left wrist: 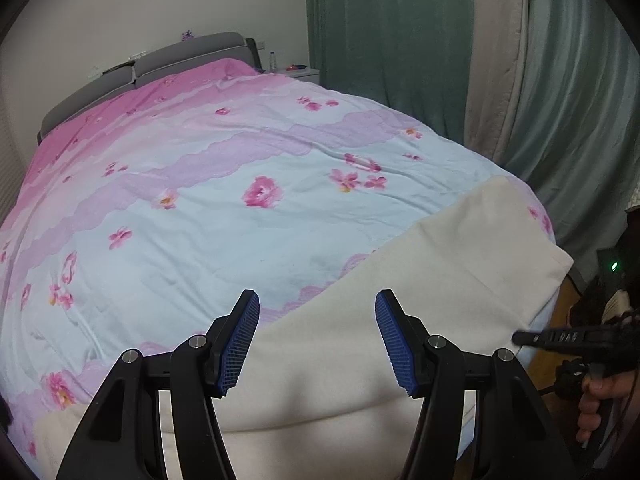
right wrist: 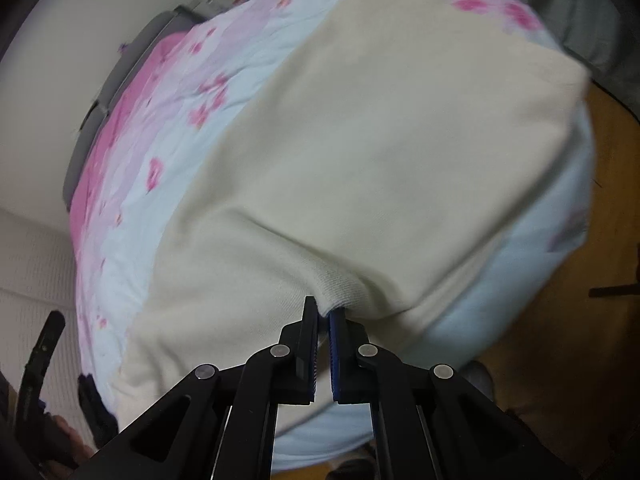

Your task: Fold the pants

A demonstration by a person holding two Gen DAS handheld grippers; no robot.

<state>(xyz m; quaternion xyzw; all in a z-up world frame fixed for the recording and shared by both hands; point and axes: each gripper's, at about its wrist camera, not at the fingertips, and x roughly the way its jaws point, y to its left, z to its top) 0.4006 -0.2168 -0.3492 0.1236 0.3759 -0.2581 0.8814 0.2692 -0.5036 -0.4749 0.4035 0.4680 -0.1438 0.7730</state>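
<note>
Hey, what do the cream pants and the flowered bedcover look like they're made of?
Pants: probably thick cotton knit, matte; fine ribbed weave shows near the right gripper. Bedcover: likely thin printed cotton, matte, finely wrinkled.

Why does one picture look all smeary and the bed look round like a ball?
Right wrist view: blurred, so the quilt flowers smear, though the right gripper pinching the cream pants stays sharp. Left wrist view: sharper. Both views: the fisheye lens bulges the bed and darkens the corners.

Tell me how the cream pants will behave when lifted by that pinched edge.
Likely floppy: the pants pucker where the right gripper pinches them. Probably fairly thick, judging by the ribbed knit there. The rest would probably sag and drag across the flowered quilt.
</note>
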